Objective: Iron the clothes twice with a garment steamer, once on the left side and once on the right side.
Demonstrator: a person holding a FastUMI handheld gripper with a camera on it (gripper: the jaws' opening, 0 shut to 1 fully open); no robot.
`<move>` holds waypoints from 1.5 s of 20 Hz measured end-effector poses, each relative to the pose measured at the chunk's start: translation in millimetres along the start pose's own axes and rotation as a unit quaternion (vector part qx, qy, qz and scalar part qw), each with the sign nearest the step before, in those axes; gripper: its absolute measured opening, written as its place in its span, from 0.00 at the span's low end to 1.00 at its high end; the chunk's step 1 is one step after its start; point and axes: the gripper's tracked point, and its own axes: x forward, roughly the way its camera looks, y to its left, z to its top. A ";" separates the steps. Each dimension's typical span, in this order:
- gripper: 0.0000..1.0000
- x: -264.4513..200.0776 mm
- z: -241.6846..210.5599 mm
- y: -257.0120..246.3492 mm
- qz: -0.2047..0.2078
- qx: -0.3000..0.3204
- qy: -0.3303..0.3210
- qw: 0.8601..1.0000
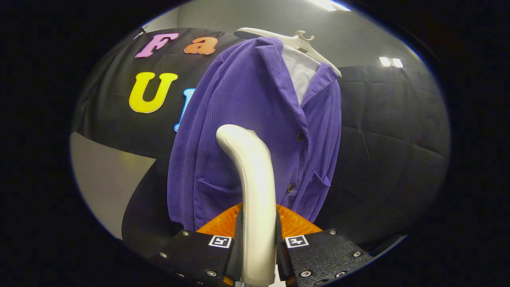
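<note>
Black quilted cloth [382,131] forms the booth wall well beyond the fingers, with a pale grey wall and ceiling lights above it. Hanging in front of that cloth, ahead of the gripper and above it, is a purple corduroy jacket [239,119], the largest thing in sight; it hangs on a white hanger [293,42] and shows a white lining [301,73] at the open collar. Dark buttons [301,136] run down its front, and patch pockets sit low on either side. Rising from between the fingers toward the jacket's left front panel is the garment steamer [255,191], a pale, curved handle whose rounded top bends toward the fabric; whether it touches the cloth cannot be told. The gripper [258,255] is clenched on that handle, both fingers pressing against its sides, with a ribbed orange part [297,223] showing just behind the handle.
</note>
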 end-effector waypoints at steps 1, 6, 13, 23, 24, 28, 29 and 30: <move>0.35 -0.1 -7.9 4.6 0.002 -0.002 0.007 1.000; 0.35 2.5 -41.9 15.6 0.007 -0.013 0.042 0.999; 0.35 -12.6 -107.4 26.3 0.034 0.006 0.098 0.995; 0.35 -48.9 -141.0 10.9 0.029 0.053 0.126 0.990; 0.35 -50.9 -132.2 1.3 0.019 0.055 0.118 0.991; 0.34 -61.2 -84.4 -40.1 -0.023 0.068 0.077 0.994; 0.35 -62.2 -72.3 -50.6 -0.036 0.070 0.066 0.995; 0.34 -63.2 -58.4 -61.2 -0.047 0.073 0.055 0.995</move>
